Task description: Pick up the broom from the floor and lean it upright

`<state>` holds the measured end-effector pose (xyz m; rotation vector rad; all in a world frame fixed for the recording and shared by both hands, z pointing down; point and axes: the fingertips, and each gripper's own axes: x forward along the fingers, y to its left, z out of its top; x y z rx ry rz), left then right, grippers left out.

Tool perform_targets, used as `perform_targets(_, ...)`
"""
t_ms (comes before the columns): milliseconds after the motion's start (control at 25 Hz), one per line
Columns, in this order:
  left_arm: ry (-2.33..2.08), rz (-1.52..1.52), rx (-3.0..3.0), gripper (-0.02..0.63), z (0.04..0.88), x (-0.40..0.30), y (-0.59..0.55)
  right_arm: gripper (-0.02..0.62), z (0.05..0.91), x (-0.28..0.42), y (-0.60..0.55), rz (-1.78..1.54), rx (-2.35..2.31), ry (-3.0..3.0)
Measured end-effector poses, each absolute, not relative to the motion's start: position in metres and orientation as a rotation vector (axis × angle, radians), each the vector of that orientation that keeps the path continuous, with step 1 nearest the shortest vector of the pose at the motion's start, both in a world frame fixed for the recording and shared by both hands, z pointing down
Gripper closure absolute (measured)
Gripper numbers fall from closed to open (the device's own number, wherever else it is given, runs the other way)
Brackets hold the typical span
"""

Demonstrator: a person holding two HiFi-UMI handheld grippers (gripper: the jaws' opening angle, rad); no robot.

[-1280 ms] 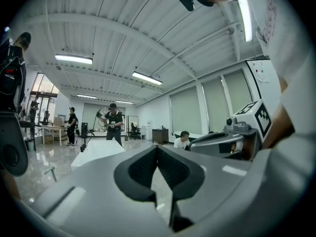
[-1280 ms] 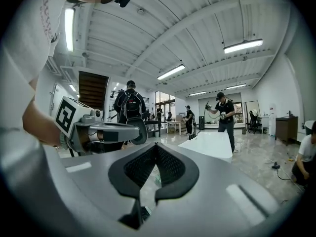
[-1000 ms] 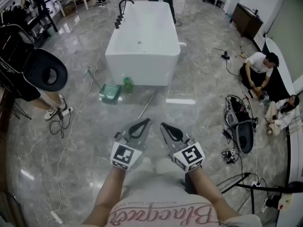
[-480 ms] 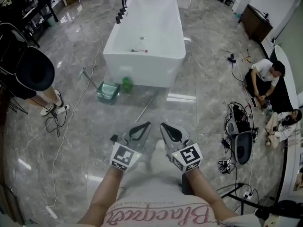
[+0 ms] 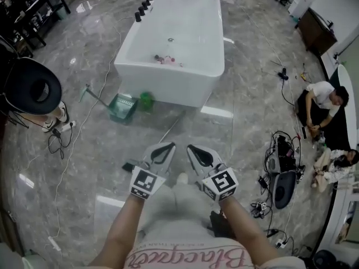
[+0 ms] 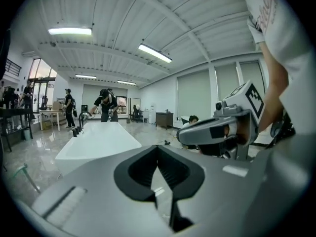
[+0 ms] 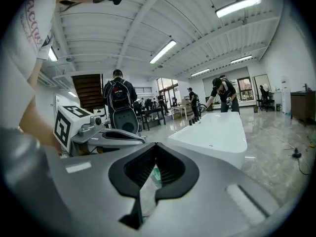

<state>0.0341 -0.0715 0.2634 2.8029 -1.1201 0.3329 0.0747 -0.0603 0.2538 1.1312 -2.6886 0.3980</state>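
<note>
Pale grey and thin, the broom (image 5: 171, 129) lies flat on the floor just ahead of both tongs. Its handle runs on a diagonal, from near the left gripper (image 5: 166, 146) up and to the right toward the white bathtub (image 5: 168, 88). The near end seems to pass behind the left gripper, where a small dark shape may be the broom's head, though the head view is too coarse to be sure. The left gripper is the nearer of the two; the right gripper (image 5: 192, 148) sits just beside it. Both point forward and slightly down with their jaws together, holding nothing.

A green dustpan (image 5: 123, 107) and a green bottle (image 5: 147, 100) rest against the tub's near wall, left of the handle's far end. The glossy grey marble floor (image 5: 247, 133) reflects ceiling lights. Cables and equipment lie to the right, where two people (image 5: 322, 97) sit on the floor of a large, bright room.
</note>
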Motion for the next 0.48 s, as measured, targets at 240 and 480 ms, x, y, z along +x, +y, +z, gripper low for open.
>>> perform_targets(240,-1.128,0.305,2.739,0.606,0.327,0.029,-0.103,0.594,0.323,0.072,-0.09,0.442,1.114,-2.653)
perform_targets(480,-1.072,0.363,2.705,0.606,0.458,0.023,-0.143,0.594,0.446,0.062,-0.124,0.433,1.134,-2.597)
